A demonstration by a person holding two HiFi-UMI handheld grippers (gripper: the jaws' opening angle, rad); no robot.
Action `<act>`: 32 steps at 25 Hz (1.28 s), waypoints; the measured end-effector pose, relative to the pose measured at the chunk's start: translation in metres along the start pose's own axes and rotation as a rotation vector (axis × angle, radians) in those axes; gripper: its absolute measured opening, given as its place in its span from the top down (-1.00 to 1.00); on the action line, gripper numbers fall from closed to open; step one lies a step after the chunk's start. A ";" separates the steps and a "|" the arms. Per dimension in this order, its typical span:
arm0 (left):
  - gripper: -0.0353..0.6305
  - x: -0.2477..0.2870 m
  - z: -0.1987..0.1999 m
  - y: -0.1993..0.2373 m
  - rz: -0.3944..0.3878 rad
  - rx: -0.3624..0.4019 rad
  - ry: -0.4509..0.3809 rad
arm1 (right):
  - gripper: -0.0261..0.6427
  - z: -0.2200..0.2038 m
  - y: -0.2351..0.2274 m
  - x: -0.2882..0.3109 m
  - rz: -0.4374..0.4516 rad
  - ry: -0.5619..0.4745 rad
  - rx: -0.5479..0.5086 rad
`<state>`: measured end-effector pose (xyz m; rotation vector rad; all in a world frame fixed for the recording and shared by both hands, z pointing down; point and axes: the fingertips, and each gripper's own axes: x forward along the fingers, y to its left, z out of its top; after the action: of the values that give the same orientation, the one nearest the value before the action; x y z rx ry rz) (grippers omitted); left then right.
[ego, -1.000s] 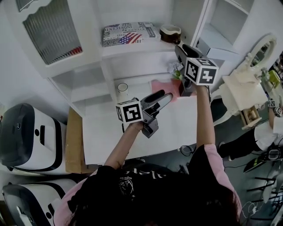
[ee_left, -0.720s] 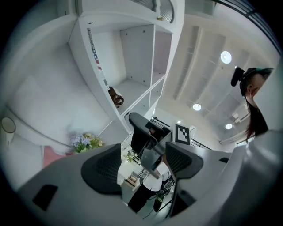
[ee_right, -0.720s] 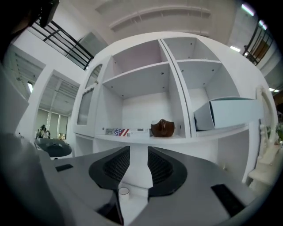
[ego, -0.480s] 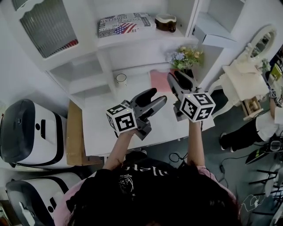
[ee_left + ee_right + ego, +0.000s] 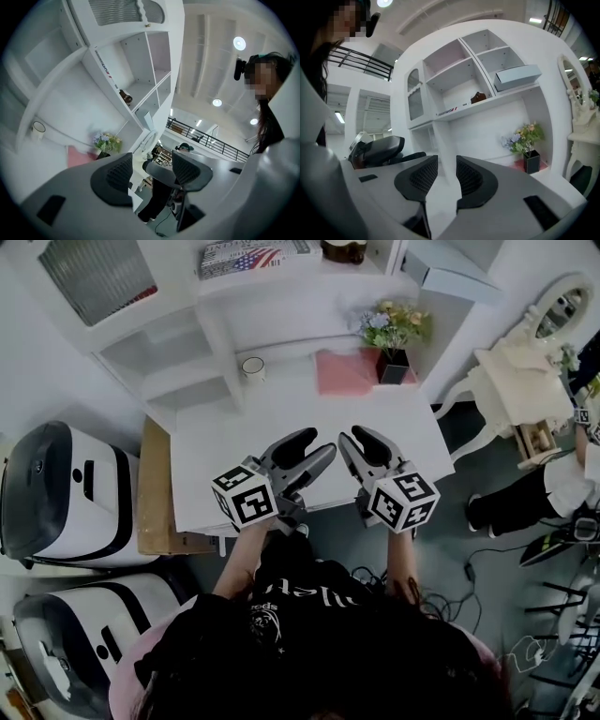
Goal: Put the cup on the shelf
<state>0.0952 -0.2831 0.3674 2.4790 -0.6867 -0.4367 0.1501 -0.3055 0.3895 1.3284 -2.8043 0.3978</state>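
Two grippers hang side by side over the front edge of the white desk (image 5: 216,456), both well short of the flower pot (image 5: 393,365) that stands at the back of it. The left gripper (image 5: 317,441) sits on the near side of the pot and off to its left; its jaws stand wide but are closing, and its own view shows nothing between the pads, only open room beyond them. The right gripper (image 5: 356,435) is almost straight in front of the pot, its jaws drawn in to a narrow gap with nothing in it either. The cup (image 5: 252,367), white with a dark rim, stands upright well to the left of the pot and about as far back, close by a white upright of the shelf unit (image 5: 178,329). From here I can't quite tell whether it rests on the desk top itself or on a low ledge there. Neither gripper is anywhere near it. A pink mat (image 5: 339,371) lies flat just to the left of the pot, touching or nearly touching it. Higher up, above and left of the pot, a flag-printed book (image 5: 248,254) lies on a shelf with a small brown object (image 5: 342,249) beside it, and a pale grey box (image 5: 441,263) sits in the compartment above the pot and slightly right. Far left of the pot, down on the floor, are two white and black machines (image 5: 56,493).
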 end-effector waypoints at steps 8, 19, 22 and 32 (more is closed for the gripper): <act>0.29 -0.039 -0.038 -0.025 0.066 0.040 0.014 | 0.49 -0.032 0.039 -0.055 0.022 0.023 0.013; 0.68 -0.085 -0.078 -0.053 0.154 0.096 0.070 | 0.49 -0.061 0.076 -0.092 0.056 0.016 0.022; 0.72 -0.091 -0.077 -0.055 0.162 0.114 0.071 | 0.50 -0.061 0.083 -0.094 0.058 0.005 0.017; 0.77 -0.126 -0.068 -0.046 0.178 0.107 0.067 | 0.56 -0.067 0.120 -0.084 0.083 0.024 -0.017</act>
<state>0.0394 -0.1526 0.4172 2.4917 -0.9154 -0.2551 0.1061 -0.1533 0.4178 1.1984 -2.8438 0.3878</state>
